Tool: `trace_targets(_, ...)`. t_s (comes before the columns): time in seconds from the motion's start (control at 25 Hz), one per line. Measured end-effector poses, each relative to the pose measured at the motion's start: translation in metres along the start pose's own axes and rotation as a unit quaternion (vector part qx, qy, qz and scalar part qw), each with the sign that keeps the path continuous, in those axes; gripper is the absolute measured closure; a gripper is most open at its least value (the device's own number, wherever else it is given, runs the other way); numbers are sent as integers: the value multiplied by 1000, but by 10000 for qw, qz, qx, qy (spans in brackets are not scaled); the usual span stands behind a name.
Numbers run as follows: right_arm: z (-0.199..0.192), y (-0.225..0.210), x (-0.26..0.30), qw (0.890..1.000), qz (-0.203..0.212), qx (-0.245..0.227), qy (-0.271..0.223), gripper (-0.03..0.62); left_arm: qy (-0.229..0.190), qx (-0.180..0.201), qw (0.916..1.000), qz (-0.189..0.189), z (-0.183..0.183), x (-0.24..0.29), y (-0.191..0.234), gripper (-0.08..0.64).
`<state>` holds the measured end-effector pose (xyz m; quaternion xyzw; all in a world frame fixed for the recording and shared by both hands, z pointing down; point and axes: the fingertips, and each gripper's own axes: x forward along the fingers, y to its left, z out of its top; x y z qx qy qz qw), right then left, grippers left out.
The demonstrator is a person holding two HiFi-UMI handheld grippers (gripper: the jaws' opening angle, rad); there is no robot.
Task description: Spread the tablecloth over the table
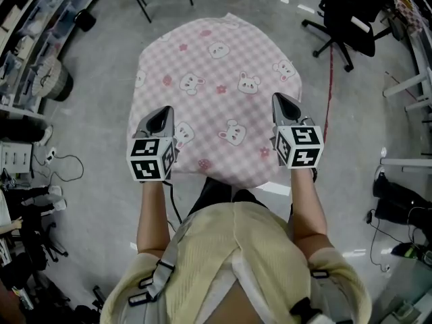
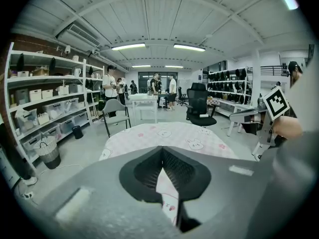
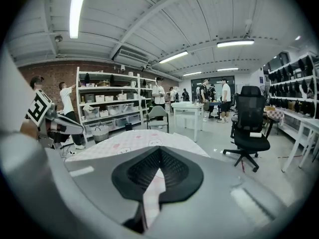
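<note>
**Checked cloth pinched along its near side**

Head view: the tablecloth [image 1: 216,86], soft pink-and-white check printed with bunny faces and flowers, covers a table it hides almost entirely, and its rounded edges droop over the sides. Smooth grey floor [image 1: 101,201] surrounds it. Shelving is cut off at the left, and a black office chair [image 1: 347,19] stands at the upper right. The left gripper [image 1: 162,111] and right gripper [image 1: 279,100] rest over the cloth's near side, well apart.

Left gripper view: the ribbed black pads are closed together on a fold of the cloth. Beyond them the cloth lies flat, with a grey chair [image 2: 115,111] and white shelves [image 2: 45,93] of bins behind.

Right gripper view: the jaws are likewise clamped on a strip of checked fabric, whose lower end vanishes into a dark gap. The distant people are too small to make out.
</note>
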<state>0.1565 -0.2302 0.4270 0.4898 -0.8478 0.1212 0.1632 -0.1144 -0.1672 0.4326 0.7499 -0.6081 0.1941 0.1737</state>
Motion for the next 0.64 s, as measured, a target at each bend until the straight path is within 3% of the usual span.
trace_targets(0.4,-10,8,-1,9997,-19,-172,181,588,22,-62,10000,-64,-3,3,14,554)
trace_targets(0.64,-14,-9,0,9995,-105,-116,265,588,11,-99,9999,-127,1,13,12,554)
